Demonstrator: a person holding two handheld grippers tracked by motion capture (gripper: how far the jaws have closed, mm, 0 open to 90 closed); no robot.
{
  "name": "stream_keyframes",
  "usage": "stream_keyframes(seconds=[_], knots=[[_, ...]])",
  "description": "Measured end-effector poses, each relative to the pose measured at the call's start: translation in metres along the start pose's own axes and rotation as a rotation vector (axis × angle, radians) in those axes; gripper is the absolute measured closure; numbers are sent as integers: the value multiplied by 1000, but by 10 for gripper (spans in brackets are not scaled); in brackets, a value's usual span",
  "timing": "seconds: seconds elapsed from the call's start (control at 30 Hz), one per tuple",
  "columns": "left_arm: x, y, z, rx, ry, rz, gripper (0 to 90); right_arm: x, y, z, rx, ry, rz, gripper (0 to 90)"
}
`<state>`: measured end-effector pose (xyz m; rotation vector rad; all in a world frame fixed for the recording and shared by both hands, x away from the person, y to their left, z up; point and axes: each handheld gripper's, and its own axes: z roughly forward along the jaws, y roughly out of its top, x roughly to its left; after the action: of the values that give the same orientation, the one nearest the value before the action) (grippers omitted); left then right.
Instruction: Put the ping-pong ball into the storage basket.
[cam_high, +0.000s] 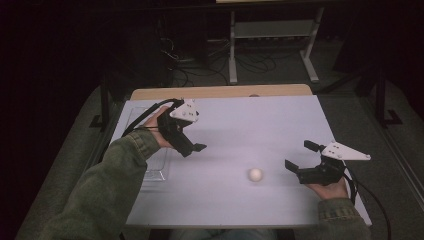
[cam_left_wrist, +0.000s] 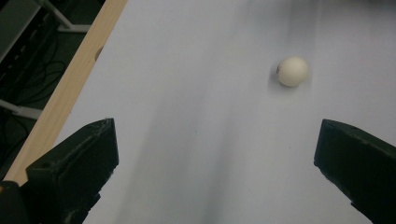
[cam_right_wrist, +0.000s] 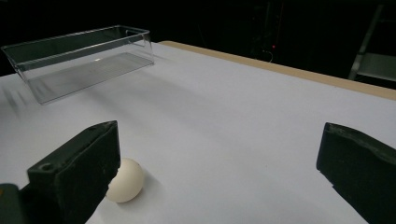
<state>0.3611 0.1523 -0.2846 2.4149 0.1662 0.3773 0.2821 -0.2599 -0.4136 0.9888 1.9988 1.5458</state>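
A small white ball lies on the white table top, toward the front and right of centre. My right gripper is open just to the right of it, low over the table and pointing left. In the right gripper view the ball sits partly behind the left jaw, not between the jaws of the right gripper. My left gripper is held above the table's left side. It is open, with nothing in it. In the left gripper view the ball lies well ahead of the left gripper, toward the right.
A clear plastic tray stands empty at the table's left edge, partly under the left forearm; it also appears as the clear tray far off. A wooden strip borders the far edge. Beyond it stand a metal frame and cables on the floor.
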Motion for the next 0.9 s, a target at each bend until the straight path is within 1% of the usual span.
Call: stream_keyframes(seconds=[0.1,0.17,0.3,0.57,0.73,0.8,0.9], knots=[[1,0,1,1,-5,1,0,0,0,0,0,0,0,0],[3,0,4,13,-9,-3,0,0,0,0,0,0,0,0],[6,1,7,19,-15,-6,0,0,0,0,2,1,1,0],[8,4,15,44,-37,6,0,0,0,0,3,3,1,0],[10,7,19,54,-50,12,0,0,-1,0,7,5,-1,0],[10,9,21,58,-51,20,0,0,-1,0,7,5,-1,0],[9,10,23,56,-61,24,0,0,-1,0,8,5,0,0]])
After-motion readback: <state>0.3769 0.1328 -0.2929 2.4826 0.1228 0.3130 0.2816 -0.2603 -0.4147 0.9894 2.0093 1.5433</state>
